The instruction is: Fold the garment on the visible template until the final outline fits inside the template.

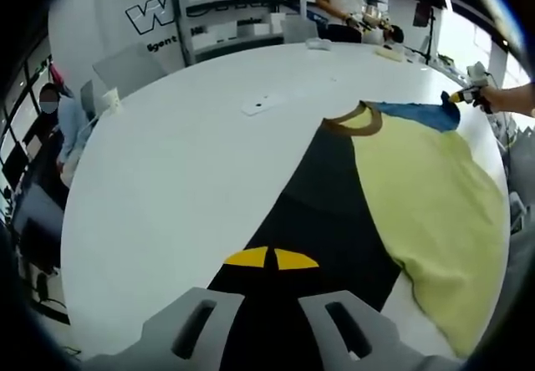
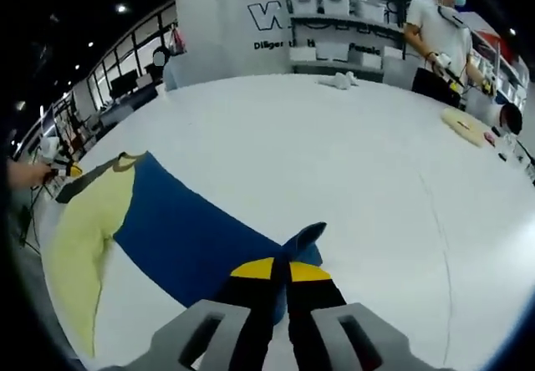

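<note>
Two grippers are shown at opposite ends of one garment (image 1: 393, 195) spread on a white table (image 1: 184, 170). In the left gripper view, the left gripper (image 1: 271, 259) is seen with its yellow-tipped jaws drawn together over the near black edge of the garment; whether cloth is pinched between them cannot be told. Beyond the jaws, the black panel is seen running up to a brown collar (image 1: 355, 124), with a pale yellow panel beside it and a blue part at the far end, where the right gripper (image 1: 468, 94) is held by a hand (image 1: 506, 99). A small white object (image 1: 263, 104) is seen on the table further off, and a standing person (image 1: 343, 3) before shelves (image 1: 238, 7) beyond. In the right gripper view, the right gripper (image 2: 280, 269) is seen with its jaws closed on a raised fold of the blue cloth (image 2: 188, 233); the yellow panel (image 2: 88, 225) lies past it, and the left gripper (image 2: 60, 170) is seen at the far edge.
</note>
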The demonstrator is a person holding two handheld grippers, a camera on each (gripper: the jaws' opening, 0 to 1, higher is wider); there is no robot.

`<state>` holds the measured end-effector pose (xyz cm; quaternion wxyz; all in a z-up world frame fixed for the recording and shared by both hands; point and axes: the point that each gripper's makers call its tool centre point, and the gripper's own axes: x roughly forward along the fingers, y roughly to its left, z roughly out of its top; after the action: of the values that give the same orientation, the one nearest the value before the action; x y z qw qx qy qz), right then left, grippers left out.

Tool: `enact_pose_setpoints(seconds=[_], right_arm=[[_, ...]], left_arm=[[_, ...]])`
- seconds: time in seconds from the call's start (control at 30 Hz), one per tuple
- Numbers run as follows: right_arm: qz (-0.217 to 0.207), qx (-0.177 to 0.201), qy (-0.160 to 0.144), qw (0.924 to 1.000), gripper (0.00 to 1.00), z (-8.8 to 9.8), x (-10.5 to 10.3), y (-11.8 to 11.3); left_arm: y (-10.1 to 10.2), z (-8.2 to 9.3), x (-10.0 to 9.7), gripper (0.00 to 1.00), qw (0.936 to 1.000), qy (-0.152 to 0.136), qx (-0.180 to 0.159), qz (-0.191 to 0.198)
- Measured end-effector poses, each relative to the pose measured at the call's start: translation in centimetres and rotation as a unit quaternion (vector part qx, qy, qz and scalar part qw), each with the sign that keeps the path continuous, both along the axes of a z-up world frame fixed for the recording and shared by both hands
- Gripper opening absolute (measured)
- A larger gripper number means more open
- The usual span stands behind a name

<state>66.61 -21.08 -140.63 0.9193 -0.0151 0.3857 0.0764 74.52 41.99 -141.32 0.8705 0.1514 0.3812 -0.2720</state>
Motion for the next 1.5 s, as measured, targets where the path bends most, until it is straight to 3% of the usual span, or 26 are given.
enact_pose_setpoints(seconds=[0.07,0.13,0.33,0.57,0.67,0.73,0.8,0.9,1.0,1.27,1.33,1.5], right_arm=[[0.004,-0.045,0.021,0.9988,0.00,-0.6,-0.5,-1.2],[-0.005,-0.043,0.020,0.9988,0.00,-0.7,-0.7,-1.5],[-0.036,-0.107,0.044,0.9927,0.00,-1.0,-2.1,-4.6],[-0.056,-0.132,0.082,0.9863,0.00,-2.1,-3.6,-4.8],[-0.064,-0.133,0.087,0.9853,0.02,-2.3,-3.8,-4.6],[-0.071,-0.135,0.076,0.9855,0.13,-2.2,-3.6,-4.8],[-0.109,-0.123,0.071,0.9839,0.19,-2.0,-3.9,-5.4],[-0.119,-0.111,0.065,0.9845,0.18,-1.8,-4.4,-5.8],[-0.158,-0.084,0.062,0.9818,0.17,-2.0,-5.1,-6.8],[-0.167,-0.074,0.069,0.9808,0.10,-2.6,-6.6,-7.5],[-0.162,-0.080,0.084,0.9799,0.10,-3.2,-7.3,-7.6],[-0.142,-0.068,0.087,0.9836,0.08,-3.6,-7.4,-6.3]], left_arm=[[0.0,0.0,0.0,0.04,1.0000,0.000,0.001,-0.001],[0.0,0.0,-0.1,0.04,1.0000,0.000,0.001,-0.001],[-0.2,0.1,0.0,0.04,1.0000,-0.001,0.001,-0.001],[-0.6,-0.1,-0.2,0.04,1.0000,0.001,-0.001,-0.004],[-0.6,-0.1,-0.3,0.04,1.0000,0.001,-0.001,-0.005],[-0.5,0.0,-0.3,0.04,1.0000,0.001,-0.001,-0.004],[-0.4,0.0,-0.3,0.04,1.0000,0.001,-0.001,-0.004],[-0.2,0.1,-0.3,0.04,1.0000,0.000,-0.001,-0.002],[-0.2,0.1,-0.4,0.04,1.0000,0.001,-0.001,-0.001],[-0.4,0.0,-0.5,0.04,1.0000,0.002,-0.001,-0.002],[-0.5,0.0,-0.5,0.04,1.0000,0.002,-0.002,-0.003],[-0.7,0.0,-0.6,0.04,1.0000,0.002,-0.002,-0.005]])
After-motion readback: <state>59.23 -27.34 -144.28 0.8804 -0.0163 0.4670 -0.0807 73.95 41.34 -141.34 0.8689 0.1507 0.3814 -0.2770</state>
